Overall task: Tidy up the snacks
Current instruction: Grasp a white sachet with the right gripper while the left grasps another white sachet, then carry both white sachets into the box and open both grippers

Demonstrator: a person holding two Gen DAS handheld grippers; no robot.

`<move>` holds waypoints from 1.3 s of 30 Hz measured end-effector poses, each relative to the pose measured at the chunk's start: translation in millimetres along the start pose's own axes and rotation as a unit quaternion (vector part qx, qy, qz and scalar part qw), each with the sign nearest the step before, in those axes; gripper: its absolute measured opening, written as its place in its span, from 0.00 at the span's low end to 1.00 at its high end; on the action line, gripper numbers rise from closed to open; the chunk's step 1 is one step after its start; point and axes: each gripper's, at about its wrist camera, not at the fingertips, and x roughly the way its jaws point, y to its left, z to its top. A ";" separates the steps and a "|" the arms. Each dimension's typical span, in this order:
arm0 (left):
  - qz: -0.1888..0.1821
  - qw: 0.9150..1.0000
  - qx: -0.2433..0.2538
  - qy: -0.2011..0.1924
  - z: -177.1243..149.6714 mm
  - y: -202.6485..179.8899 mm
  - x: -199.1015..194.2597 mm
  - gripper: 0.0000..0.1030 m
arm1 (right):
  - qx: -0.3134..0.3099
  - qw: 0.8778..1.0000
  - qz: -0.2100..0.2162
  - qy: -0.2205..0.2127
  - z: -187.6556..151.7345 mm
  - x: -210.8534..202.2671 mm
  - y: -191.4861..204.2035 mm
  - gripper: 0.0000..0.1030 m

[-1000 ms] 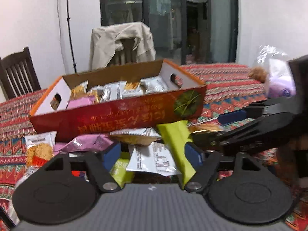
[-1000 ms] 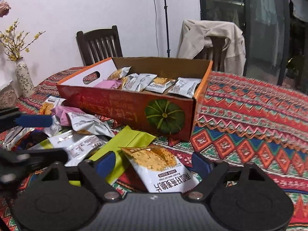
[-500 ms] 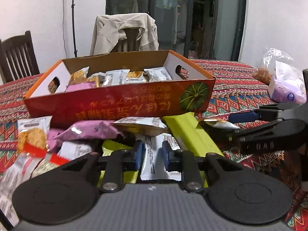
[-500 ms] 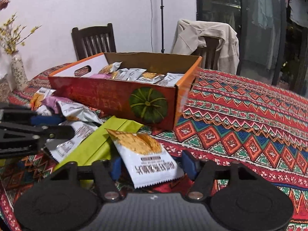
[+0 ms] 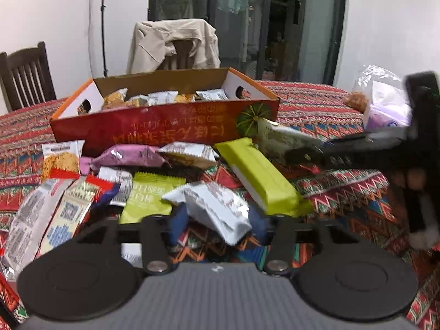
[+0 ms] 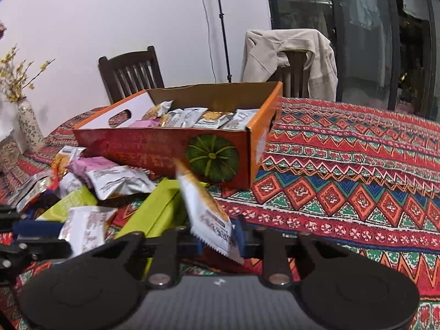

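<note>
A red-orange cardboard box [image 5: 165,132] [image 6: 154,148] with a pumpkin picture stands on the patterned tablecloth and holds several snack packets. Loose packets lie in front of it. My left gripper [image 5: 218,224] has a silver snack packet [image 5: 217,209] between its blue pads, tilted and off the cloth. Its jaws are opening, but the pads still touch the packet. In the right wrist view the same silver packet [image 6: 85,228] shows at the left. My right gripper [image 6: 220,240] is shut on a white-and-orange snack packet [image 6: 206,209], which stands on edge. The left wrist view also catches this packet [image 5: 280,137].
A long lime-green packet [image 5: 261,176] lies between the grippers; a pink packet [image 5: 126,156] and several others sit left of it. A plastic bag [image 5: 385,101] sits at the right, a vase [image 6: 27,126] at the far left. Chairs stand behind the table.
The left gripper closed on the silver packet, raised it off the pile, and its jaws have widened again. The right gripper closed on the white-and-orange packet and tipped it up on edge.
</note>
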 end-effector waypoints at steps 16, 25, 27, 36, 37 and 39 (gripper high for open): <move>0.024 1.000 -0.003 0.013 11.7 -10.8 54.9 0.60 | 0.015 1.000 0.004 -0.024 -28.8 -68.9 12.6 0.38; 0.012 1.000 0.004 0.021 8.6 -7.4 43.1 0.46 | 0.046 0.998 -0.010 -0.046 -7.1 -47.5 -1.7 0.48; 0.009 1.000 0.008 0.019 3.8 -6.7 34.6 0.46 | 0.077 0.995 -0.028 -0.054 -6.8 -47.9 -17.5 0.49; 0.007 1.000 0.014 0.017 -1.0 -6.4 32.6 0.51 | 0.020 0.999 -0.037 0.009 -5.8 -14.4 -24.0 0.61; 0.004 1.000 0.013 0.017 -1.2 -5.9 31.7 0.49 | 0.005 0.999 -0.040 0.019 -4.4 -6.8 -21.1 0.64; -0.003 1.000 0.008 0.017 -1.6 -4.3 28.7 0.45 | -0.018 0.998 -0.044 0.028 -0.6 2.1 -18.6 0.66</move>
